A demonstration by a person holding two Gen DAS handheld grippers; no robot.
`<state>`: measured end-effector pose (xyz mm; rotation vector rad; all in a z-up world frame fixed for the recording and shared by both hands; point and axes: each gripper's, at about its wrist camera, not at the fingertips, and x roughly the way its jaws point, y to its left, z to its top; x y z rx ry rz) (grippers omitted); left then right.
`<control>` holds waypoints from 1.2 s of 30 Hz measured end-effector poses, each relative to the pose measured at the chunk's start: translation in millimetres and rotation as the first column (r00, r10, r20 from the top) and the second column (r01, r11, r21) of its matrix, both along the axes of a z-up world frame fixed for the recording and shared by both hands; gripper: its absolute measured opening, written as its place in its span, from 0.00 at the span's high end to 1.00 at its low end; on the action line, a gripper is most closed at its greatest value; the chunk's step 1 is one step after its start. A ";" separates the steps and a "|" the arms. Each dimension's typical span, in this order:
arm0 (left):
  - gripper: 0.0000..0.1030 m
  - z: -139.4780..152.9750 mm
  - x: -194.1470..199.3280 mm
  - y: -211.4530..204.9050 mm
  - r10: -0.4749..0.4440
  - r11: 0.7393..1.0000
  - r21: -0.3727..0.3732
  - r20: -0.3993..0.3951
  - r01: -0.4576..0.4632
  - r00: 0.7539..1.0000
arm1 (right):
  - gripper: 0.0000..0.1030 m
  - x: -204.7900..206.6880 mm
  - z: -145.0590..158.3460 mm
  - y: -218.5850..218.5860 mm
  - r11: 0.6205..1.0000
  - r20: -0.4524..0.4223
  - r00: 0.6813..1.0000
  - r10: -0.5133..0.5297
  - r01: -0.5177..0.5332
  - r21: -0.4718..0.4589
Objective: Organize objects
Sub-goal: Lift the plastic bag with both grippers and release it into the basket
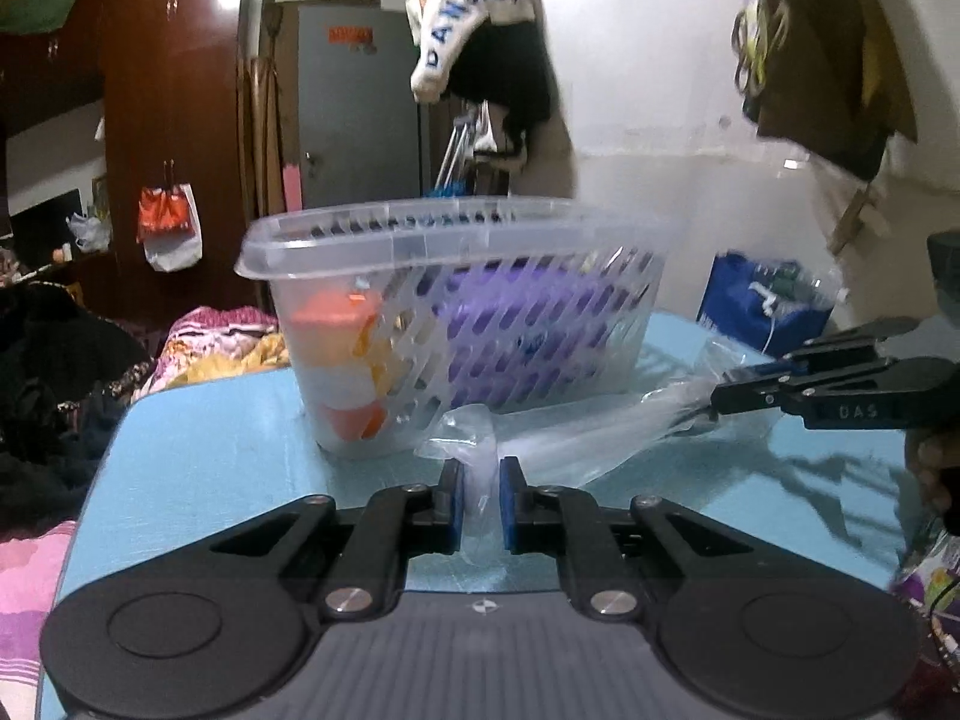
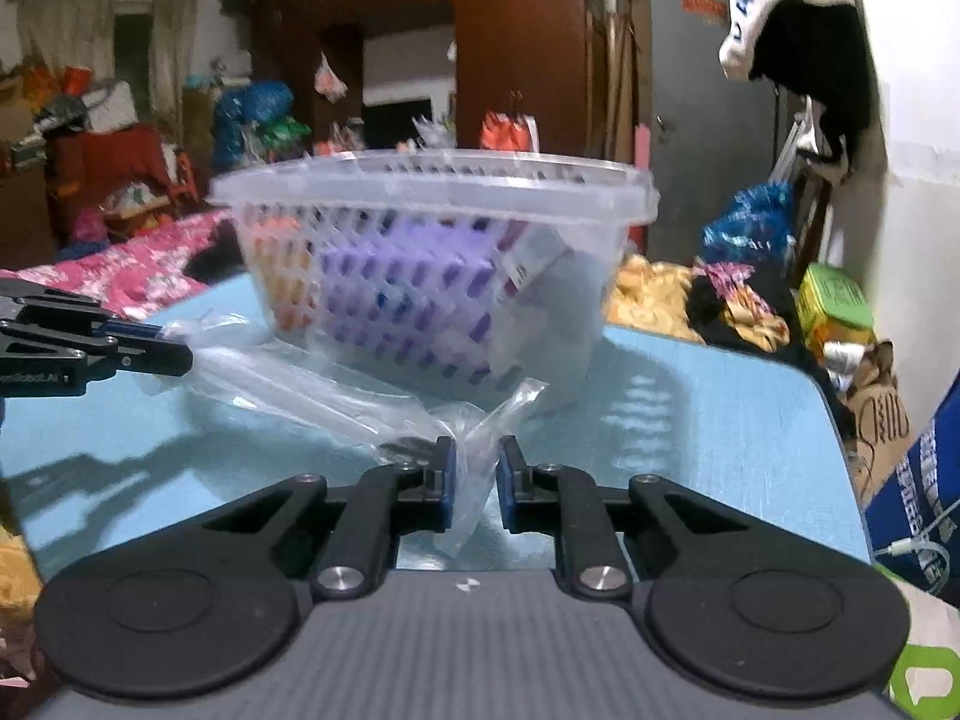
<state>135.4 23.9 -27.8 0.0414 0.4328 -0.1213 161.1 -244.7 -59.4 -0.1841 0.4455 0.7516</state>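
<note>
A clear plastic bag point(image 1: 576, 432) lies stretched on the light blue table point(image 1: 210, 450) in front of a clear perforated basket point(image 1: 456, 312). The basket holds an orange-and-white container point(image 1: 336, 324) and a purple pack point(image 1: 516, 324). My left gripper point(image 1: 480, 498) is shut on one end of the bag. My right gripper point(image 2: 476, 486) is shut on the other end of the bag point(image 2: 336, 396). In the left wrist view the right gripper point(image 1: 720, 396) shows at the right. In the right wrist view the left gripper point(image 2: 180, 354) shows at the left, and the basket point(image 2: 432, 264) stands behind the bag.
A bed with pink and yellow bedding point(image 1: 228, 342) lies left of the table. A blue bag point(image 1: 756, 306) sits beyond the table's far right corner. Boxes and bags point(image 2: 840, 312) crowd the floor at the right. Clothes point(image 1: 480, 48) hang overhead.
</note>
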 end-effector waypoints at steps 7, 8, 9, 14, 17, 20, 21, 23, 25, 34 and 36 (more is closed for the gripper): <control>0.86 8.0 -15.7 3.1 0.002 1.000 -0.014 0.060 -0.001 0.998 | 0.86 -16.6 12.0 0.5 0.999 0.044 0.999 0.031 -0.031 0.015; 0.86 8.7 -17.9 3.3 -0.001 1.000 -0.018 0.064 0.002 0.998 | 0.86 -18.3 13.2 -0.1 0.999 0.050 0.998 0.032 -0.033 0.018; 0.86 10.7 -21.9 4.5 -0.002 1.000 -0.022 0.075 0.004 0.997 | 0.86 -20.2 15.3 -1.3 0.999 0.058 0.998 0.031 -0.033 0.028; 0.86 31.2 -38.2 2.1 -0.008 1.000 -0.009 0.143 0.009 0.990 | 0.87 -36.3 34.8 -7.1 0.997 0.121 0.992 0.035 -0.043 0.061; 0.86 54.0 -38.9 3.4 -0.009 1.000 -0.002 0.187 0.010 0.982 | 0.87 -38.0 55.2 -7.5 0.996 0.162 0.986 0.036 -0.049 0.077; 0.86 82.5 -25.9 4.0 -0.001 1.000 0.027 0.234 -0.006 0.972 | 0.87 -28.8 82.5 -1.4 0.995 0.208 0.978 0.022 -0.042 0.089; 0.86 90.2 -21.1 4.1 0.006 0.999 0.033 0.247 -0.014 0.969 | 0.87 -21.9 94.1 2.6 0.995 0.228 0.974 0.018 -0.040 0.092; 0.86 107.1 -4.1 6.4 0.020 0.998 0.045 0.267 -0.033 0.963 | 0.87 -7.0 108.4 8.8 0.994 0.252 0.968 0.005 -0.032 0.103; 0.86 120.9 18.7 11.5 0.050 0.997 0.037 0.270 -0.062 0.962 | 0.87 15.4 121.4 19.7 0.994 0.265 0.964 0.002 -0.031 0.104; 0.74 107.6 116.1 32.2 0.148 0.987 0.035 0.164 -0.156 0.975 | 0.86 101.2 102.6 71.3 0.999 0.205 0.978 -0.046 0.044 0.013; 0.62 99.0 124.3 35.9 0.182 0.982 0.025 0.153 -0.187 0.971 | 0.71 110.7 95.6 74.8 0.999 0.169 0.984 -0.053 0.052 0.007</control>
